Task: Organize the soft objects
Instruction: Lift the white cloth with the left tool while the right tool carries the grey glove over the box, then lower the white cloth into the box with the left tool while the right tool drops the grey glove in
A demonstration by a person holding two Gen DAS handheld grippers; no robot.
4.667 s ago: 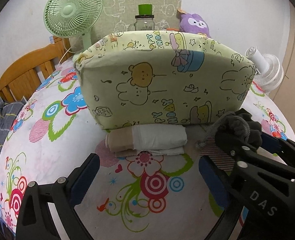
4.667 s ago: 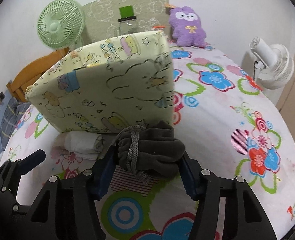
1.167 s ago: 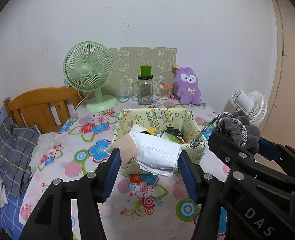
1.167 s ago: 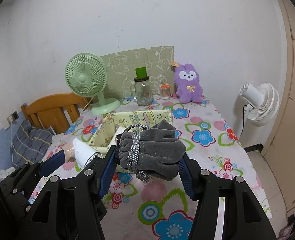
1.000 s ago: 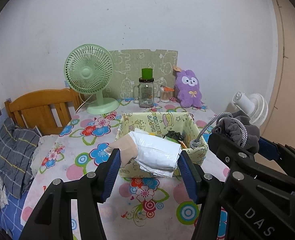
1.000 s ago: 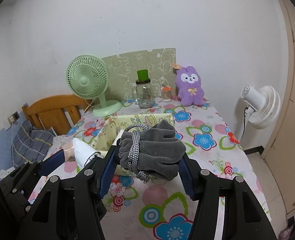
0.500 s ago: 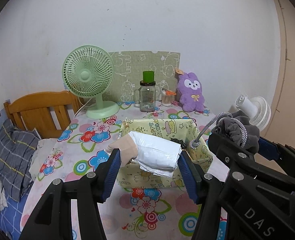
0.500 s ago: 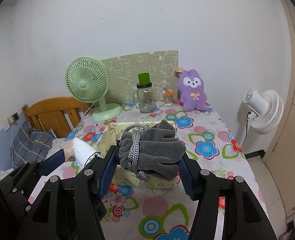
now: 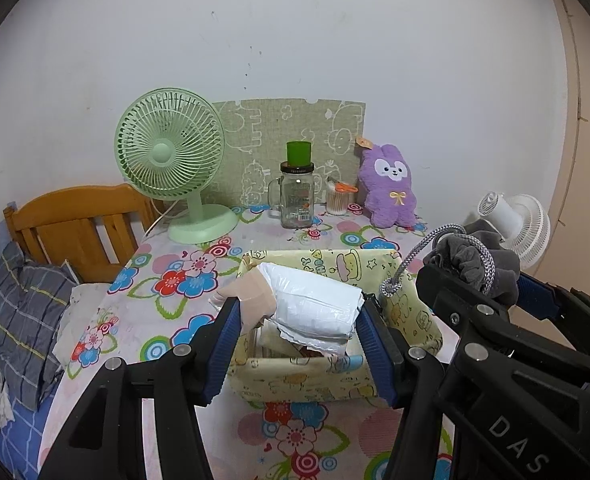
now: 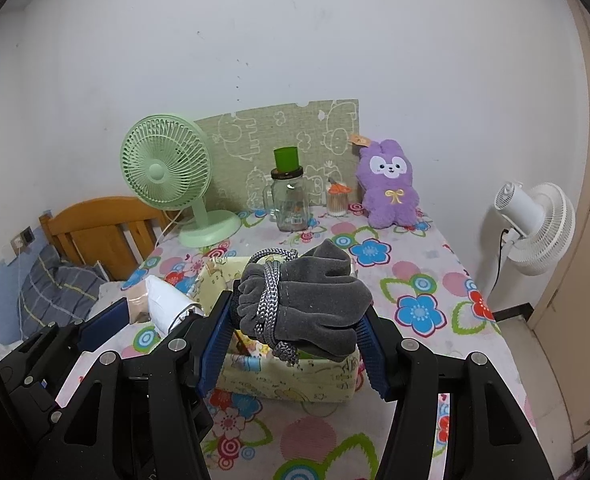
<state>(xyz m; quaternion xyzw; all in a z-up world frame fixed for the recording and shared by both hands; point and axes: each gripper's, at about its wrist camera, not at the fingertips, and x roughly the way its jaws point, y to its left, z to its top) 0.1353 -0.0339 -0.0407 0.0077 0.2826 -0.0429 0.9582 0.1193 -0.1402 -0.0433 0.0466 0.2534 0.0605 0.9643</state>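
Note:
My left gripper (image 9: 301,338) is shut on a white plastic-wrapped soft packet (image 9: 315,306) with a beige fabric end (image 9: 251,296), held in the air over a pale yellow cartoon-print fabric box (image 9: 315,376). My right gripper (image 10: 293,350) is shut on a grey drawstring pouch (image 10: 315,304) with a braided grey cord (image 10: 269,300), also raised above the same box (image 10: 287,384). In the left wrist view the pouch (image 9: 479,256) shows at right in the right gripper. The right wrist view has the packet (image 10: 167,304) at left.
On the floral tablecloth (image 9: 167,280) at the back stand a green desk fan (image 9: 171,160), a glass jar with green cap (image 9: 297,196), a small toothpick pot (image 9: 339,200) and a purple plush bunny (image 9: 389,188). A white fan (image 10: 535,228) stands right, a wooden chair (image 9: 75,228) left.
Both grippers have carried their loads forward toward the back of the table; the fabric box now sits lower and closer beneath them. Neither grip has altered.

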